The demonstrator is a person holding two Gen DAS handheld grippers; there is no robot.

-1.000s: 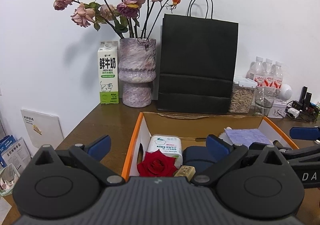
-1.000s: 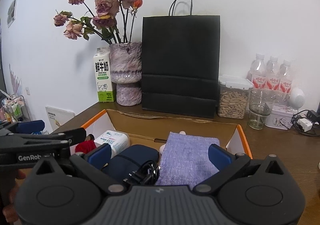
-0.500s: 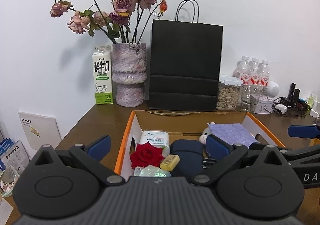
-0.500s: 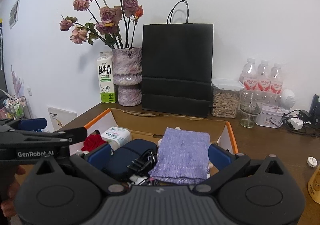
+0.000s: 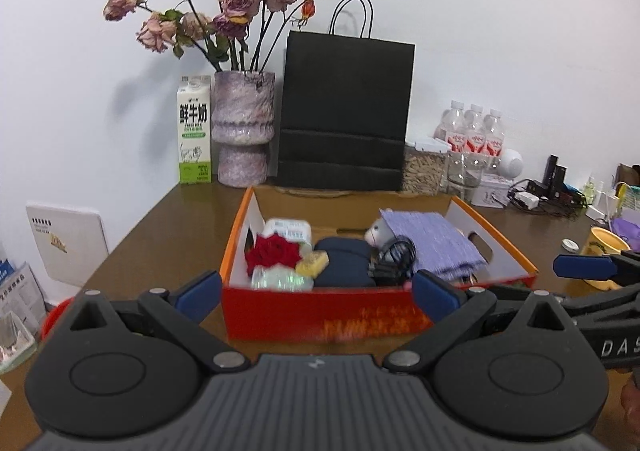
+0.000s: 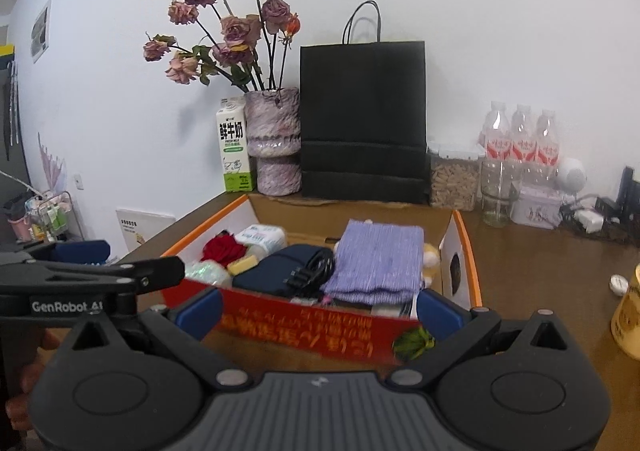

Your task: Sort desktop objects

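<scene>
A red and orange cardboard box (image 5: 324, 321) (image 6: 304, 327) sits on the brown desk in front of both grippers. Inside it lie a red rose (image 5: 274, 253) (image 6: 223, 249), a white tissue pack (image 5: 288, 229) (image 6: 261, 237), a yellow block (image 5: 312, 263) (image 6: 242, 265), a navy pouch (image 5: 342, 263) (image 6: 276, 271), a black cable (image 5: 394, 257) (image 6: 314, 265) and a folded purple cloth (image 5: 430, 245) (image 6: 378, 259). My left gripper (image 5: 316, 291) stands open before the box's front wall, holding nothing. My right gripper (image 6: 318, 311) is open too, level with that wall.
Along the back wall stand a milk carton (image 5: 194, 131), a vase of dried roses (image 5: 243, 131), a black paper bag (image 5: 346, 111), a seed jar (image 5: 426, 167), a glass (image 5: 464, 171) and water bottles (image 5: 474, 131). A yellow cup (image 5: 606, 253) sits right of the box.
Both grippers have pulled back and up from over the box; its red front wall now shows in both views. Both stay open, and the box's contents lie as before.
</scene>
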